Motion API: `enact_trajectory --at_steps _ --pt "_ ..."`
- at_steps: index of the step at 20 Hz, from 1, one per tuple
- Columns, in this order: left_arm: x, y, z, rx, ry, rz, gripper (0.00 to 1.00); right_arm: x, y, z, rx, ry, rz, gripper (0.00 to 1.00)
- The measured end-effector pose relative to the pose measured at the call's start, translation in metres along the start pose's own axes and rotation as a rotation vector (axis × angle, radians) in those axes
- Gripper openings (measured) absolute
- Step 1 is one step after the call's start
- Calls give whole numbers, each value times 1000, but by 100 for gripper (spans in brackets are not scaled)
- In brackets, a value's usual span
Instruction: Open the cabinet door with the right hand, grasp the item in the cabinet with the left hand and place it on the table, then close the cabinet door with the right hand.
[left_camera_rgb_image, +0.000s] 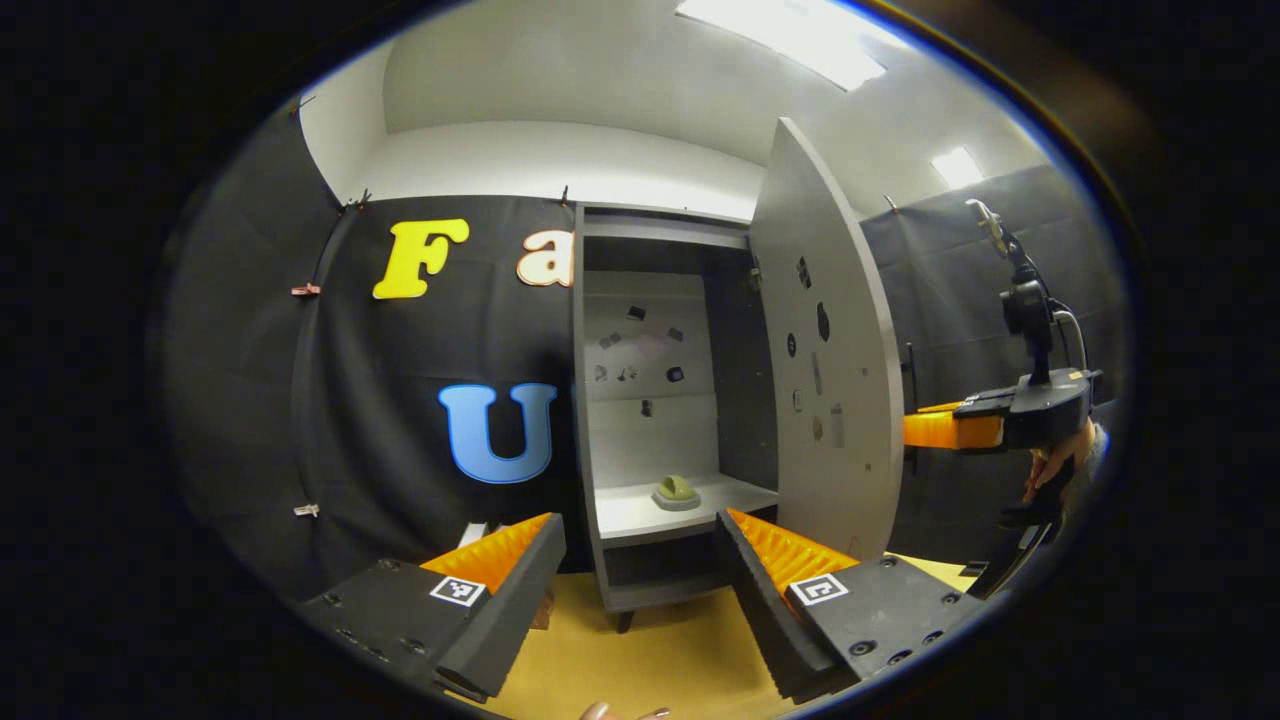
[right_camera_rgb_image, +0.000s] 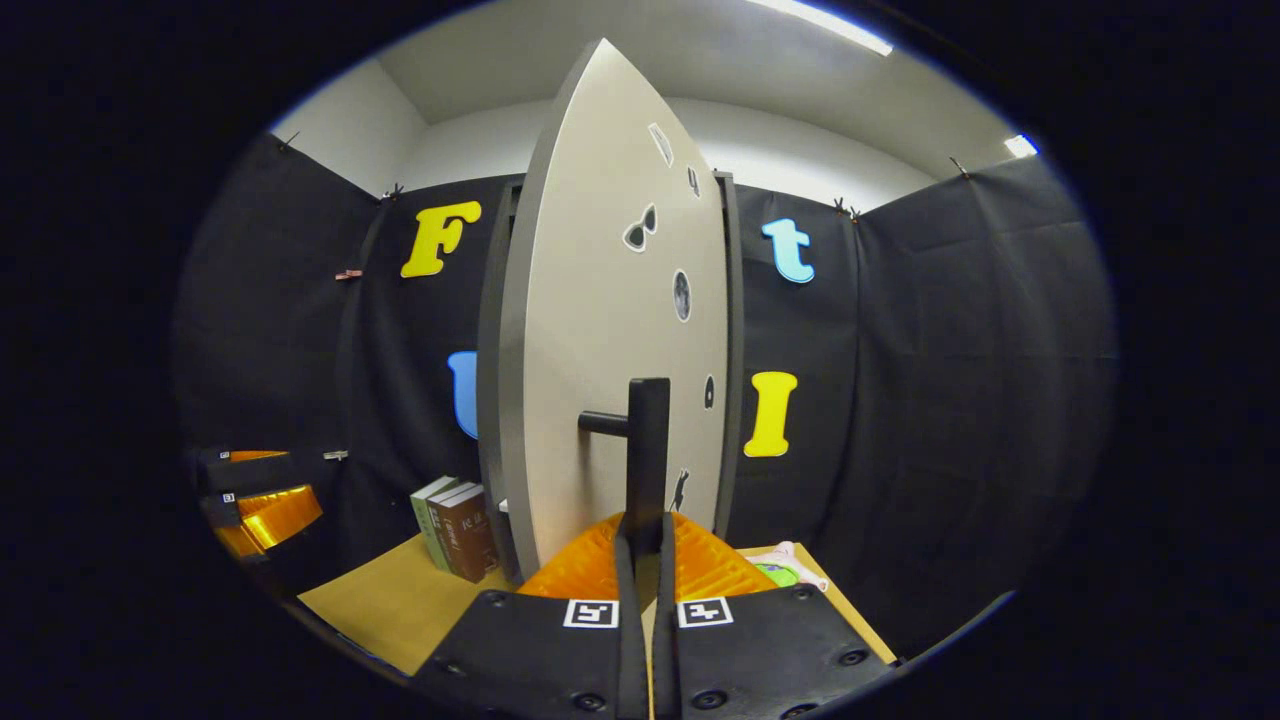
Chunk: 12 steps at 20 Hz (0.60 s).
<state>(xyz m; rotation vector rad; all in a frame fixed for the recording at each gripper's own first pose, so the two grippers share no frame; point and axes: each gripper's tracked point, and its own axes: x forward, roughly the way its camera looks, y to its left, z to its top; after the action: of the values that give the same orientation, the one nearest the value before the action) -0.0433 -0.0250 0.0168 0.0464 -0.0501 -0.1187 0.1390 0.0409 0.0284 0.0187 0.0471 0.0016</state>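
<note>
On the cabinet's lower shelf the item (left_camera_rgb_image: 676, 490) is sitting near the front edge. My right claw (right_camera_rgb_image: 645, 545) is clamping the door handle (right_camera_rgb_image: 646, 455), door (right_camera_rgb_image: 610, 330) swung wide; my left claw (left_camera_rgb_image: 640, 560) is gaping, empty, needing to reach in.

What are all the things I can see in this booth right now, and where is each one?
Cabinet: one, grey, standing on the table against the wall.
Cabinet door: one, grey with small stickers, swung open.
Door handle: one, black bar, on the door's outer face.
Item: one, olive green on a grey base, on the cabinet shelf.
Books: a few, green and brown, upright on the table beside the cabinet.
Table: one, tan top.
Ceiling lights: two, white.
Left gripper: jaws open, aimed at the shelf.
Right gripper: jaws closed on the door handle.
Hand: one, holding the right gripper.
</note>
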Motion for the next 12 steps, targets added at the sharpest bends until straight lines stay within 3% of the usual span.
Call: enact_trajectory --at_steps 4,12 --pt "18 -23 0 3 7 -22 95 1 -21 -1 -19 1 -44 6" --pt "75 -81 -7 -25 22 -54 95 2 -40 -2 1 10 -31 6"
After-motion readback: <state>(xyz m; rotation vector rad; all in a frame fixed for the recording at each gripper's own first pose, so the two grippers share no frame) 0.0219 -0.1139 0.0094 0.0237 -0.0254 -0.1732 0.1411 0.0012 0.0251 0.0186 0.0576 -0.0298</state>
